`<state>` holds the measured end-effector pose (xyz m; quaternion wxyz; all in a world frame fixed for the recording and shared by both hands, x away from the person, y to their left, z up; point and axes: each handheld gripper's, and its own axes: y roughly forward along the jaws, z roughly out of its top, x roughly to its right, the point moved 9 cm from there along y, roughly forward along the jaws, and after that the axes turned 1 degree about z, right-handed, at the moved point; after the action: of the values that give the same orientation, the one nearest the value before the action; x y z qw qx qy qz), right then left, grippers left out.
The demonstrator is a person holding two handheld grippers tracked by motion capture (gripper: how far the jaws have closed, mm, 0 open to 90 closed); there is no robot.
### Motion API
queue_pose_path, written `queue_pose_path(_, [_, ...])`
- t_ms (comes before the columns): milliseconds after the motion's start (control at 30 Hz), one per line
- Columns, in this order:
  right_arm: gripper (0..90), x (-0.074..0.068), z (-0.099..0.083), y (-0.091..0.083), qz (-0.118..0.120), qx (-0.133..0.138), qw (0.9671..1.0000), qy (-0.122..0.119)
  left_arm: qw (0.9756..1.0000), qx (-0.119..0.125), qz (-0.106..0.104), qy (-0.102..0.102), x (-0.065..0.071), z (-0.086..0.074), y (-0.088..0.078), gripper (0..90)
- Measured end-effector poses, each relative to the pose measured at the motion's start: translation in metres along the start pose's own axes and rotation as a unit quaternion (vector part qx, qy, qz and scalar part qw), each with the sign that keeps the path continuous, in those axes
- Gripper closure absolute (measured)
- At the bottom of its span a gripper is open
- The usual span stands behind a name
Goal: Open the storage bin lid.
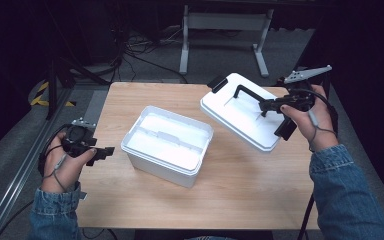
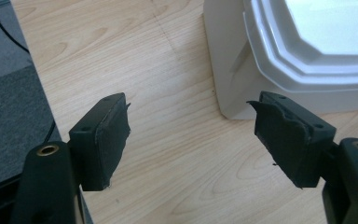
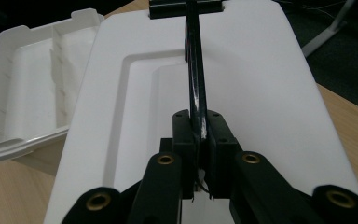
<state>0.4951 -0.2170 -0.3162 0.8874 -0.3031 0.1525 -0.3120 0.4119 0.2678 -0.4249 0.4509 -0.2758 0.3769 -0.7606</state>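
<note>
My right gripper has its fingers closed on the thin black handle of the white lid, which hangs tilted above the wooden surface. Beyond these fingers, to their left, stands the open white box, rectangular, of smooth plastic, with a divider inside. My left gripper has its fingers spread wide with only bare wood grain between them; the box corner is just beyond the right finger, not touching. Grey floor lies past the left finger.
</note>
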Motion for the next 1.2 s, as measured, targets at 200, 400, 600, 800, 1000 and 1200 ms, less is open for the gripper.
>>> queue_pose_path(200, [85.4,0.024,-0.019,-0.003,-0.013,-0.009,0.9998,0.014,0.9999,0.002,0.007,-0.012,-0.004,-0.009,-0.005,26.9])
queue_pose_path(400, [85.4,0.040,-0.036,0.005,-0.019,-0.018,0.9993,0.027,0.9998,0.000,0.010,-0.014,-0.008,-0.015,-0.008,26.7])
queue_pose_path(600, [85.4,0.053,-0.060,0.023,-0.026,-0.039,0.9983,0.036,0.9997,0.000,0.013,-0.022,-0.009,-0.019,-0.008,26.7])
queue_pose_path(800, [85.4,0.064,-0.083,0.041,-0.024,-0.053,0.9970,0.052,0.9997,-0.004,0.013,-0.021,-0.009,-0.019,-0.005,26.5])
queue_pose_path(1000, [85.4,0.069,-0.101,0.056,-0.019,-0.059,0.9964,0.058,0.9997,-0.005,0.009,-0.021,-0.008,-0.018,-0.003,26.4])
queue_pose_path(1200, [85.4,0.070,-0.114,0.068,-0.017,-0.061,0.9962,0.061,0.9998,-0.007,0.008,-0.019,-0.008,-0.018,-0.002,26.3])
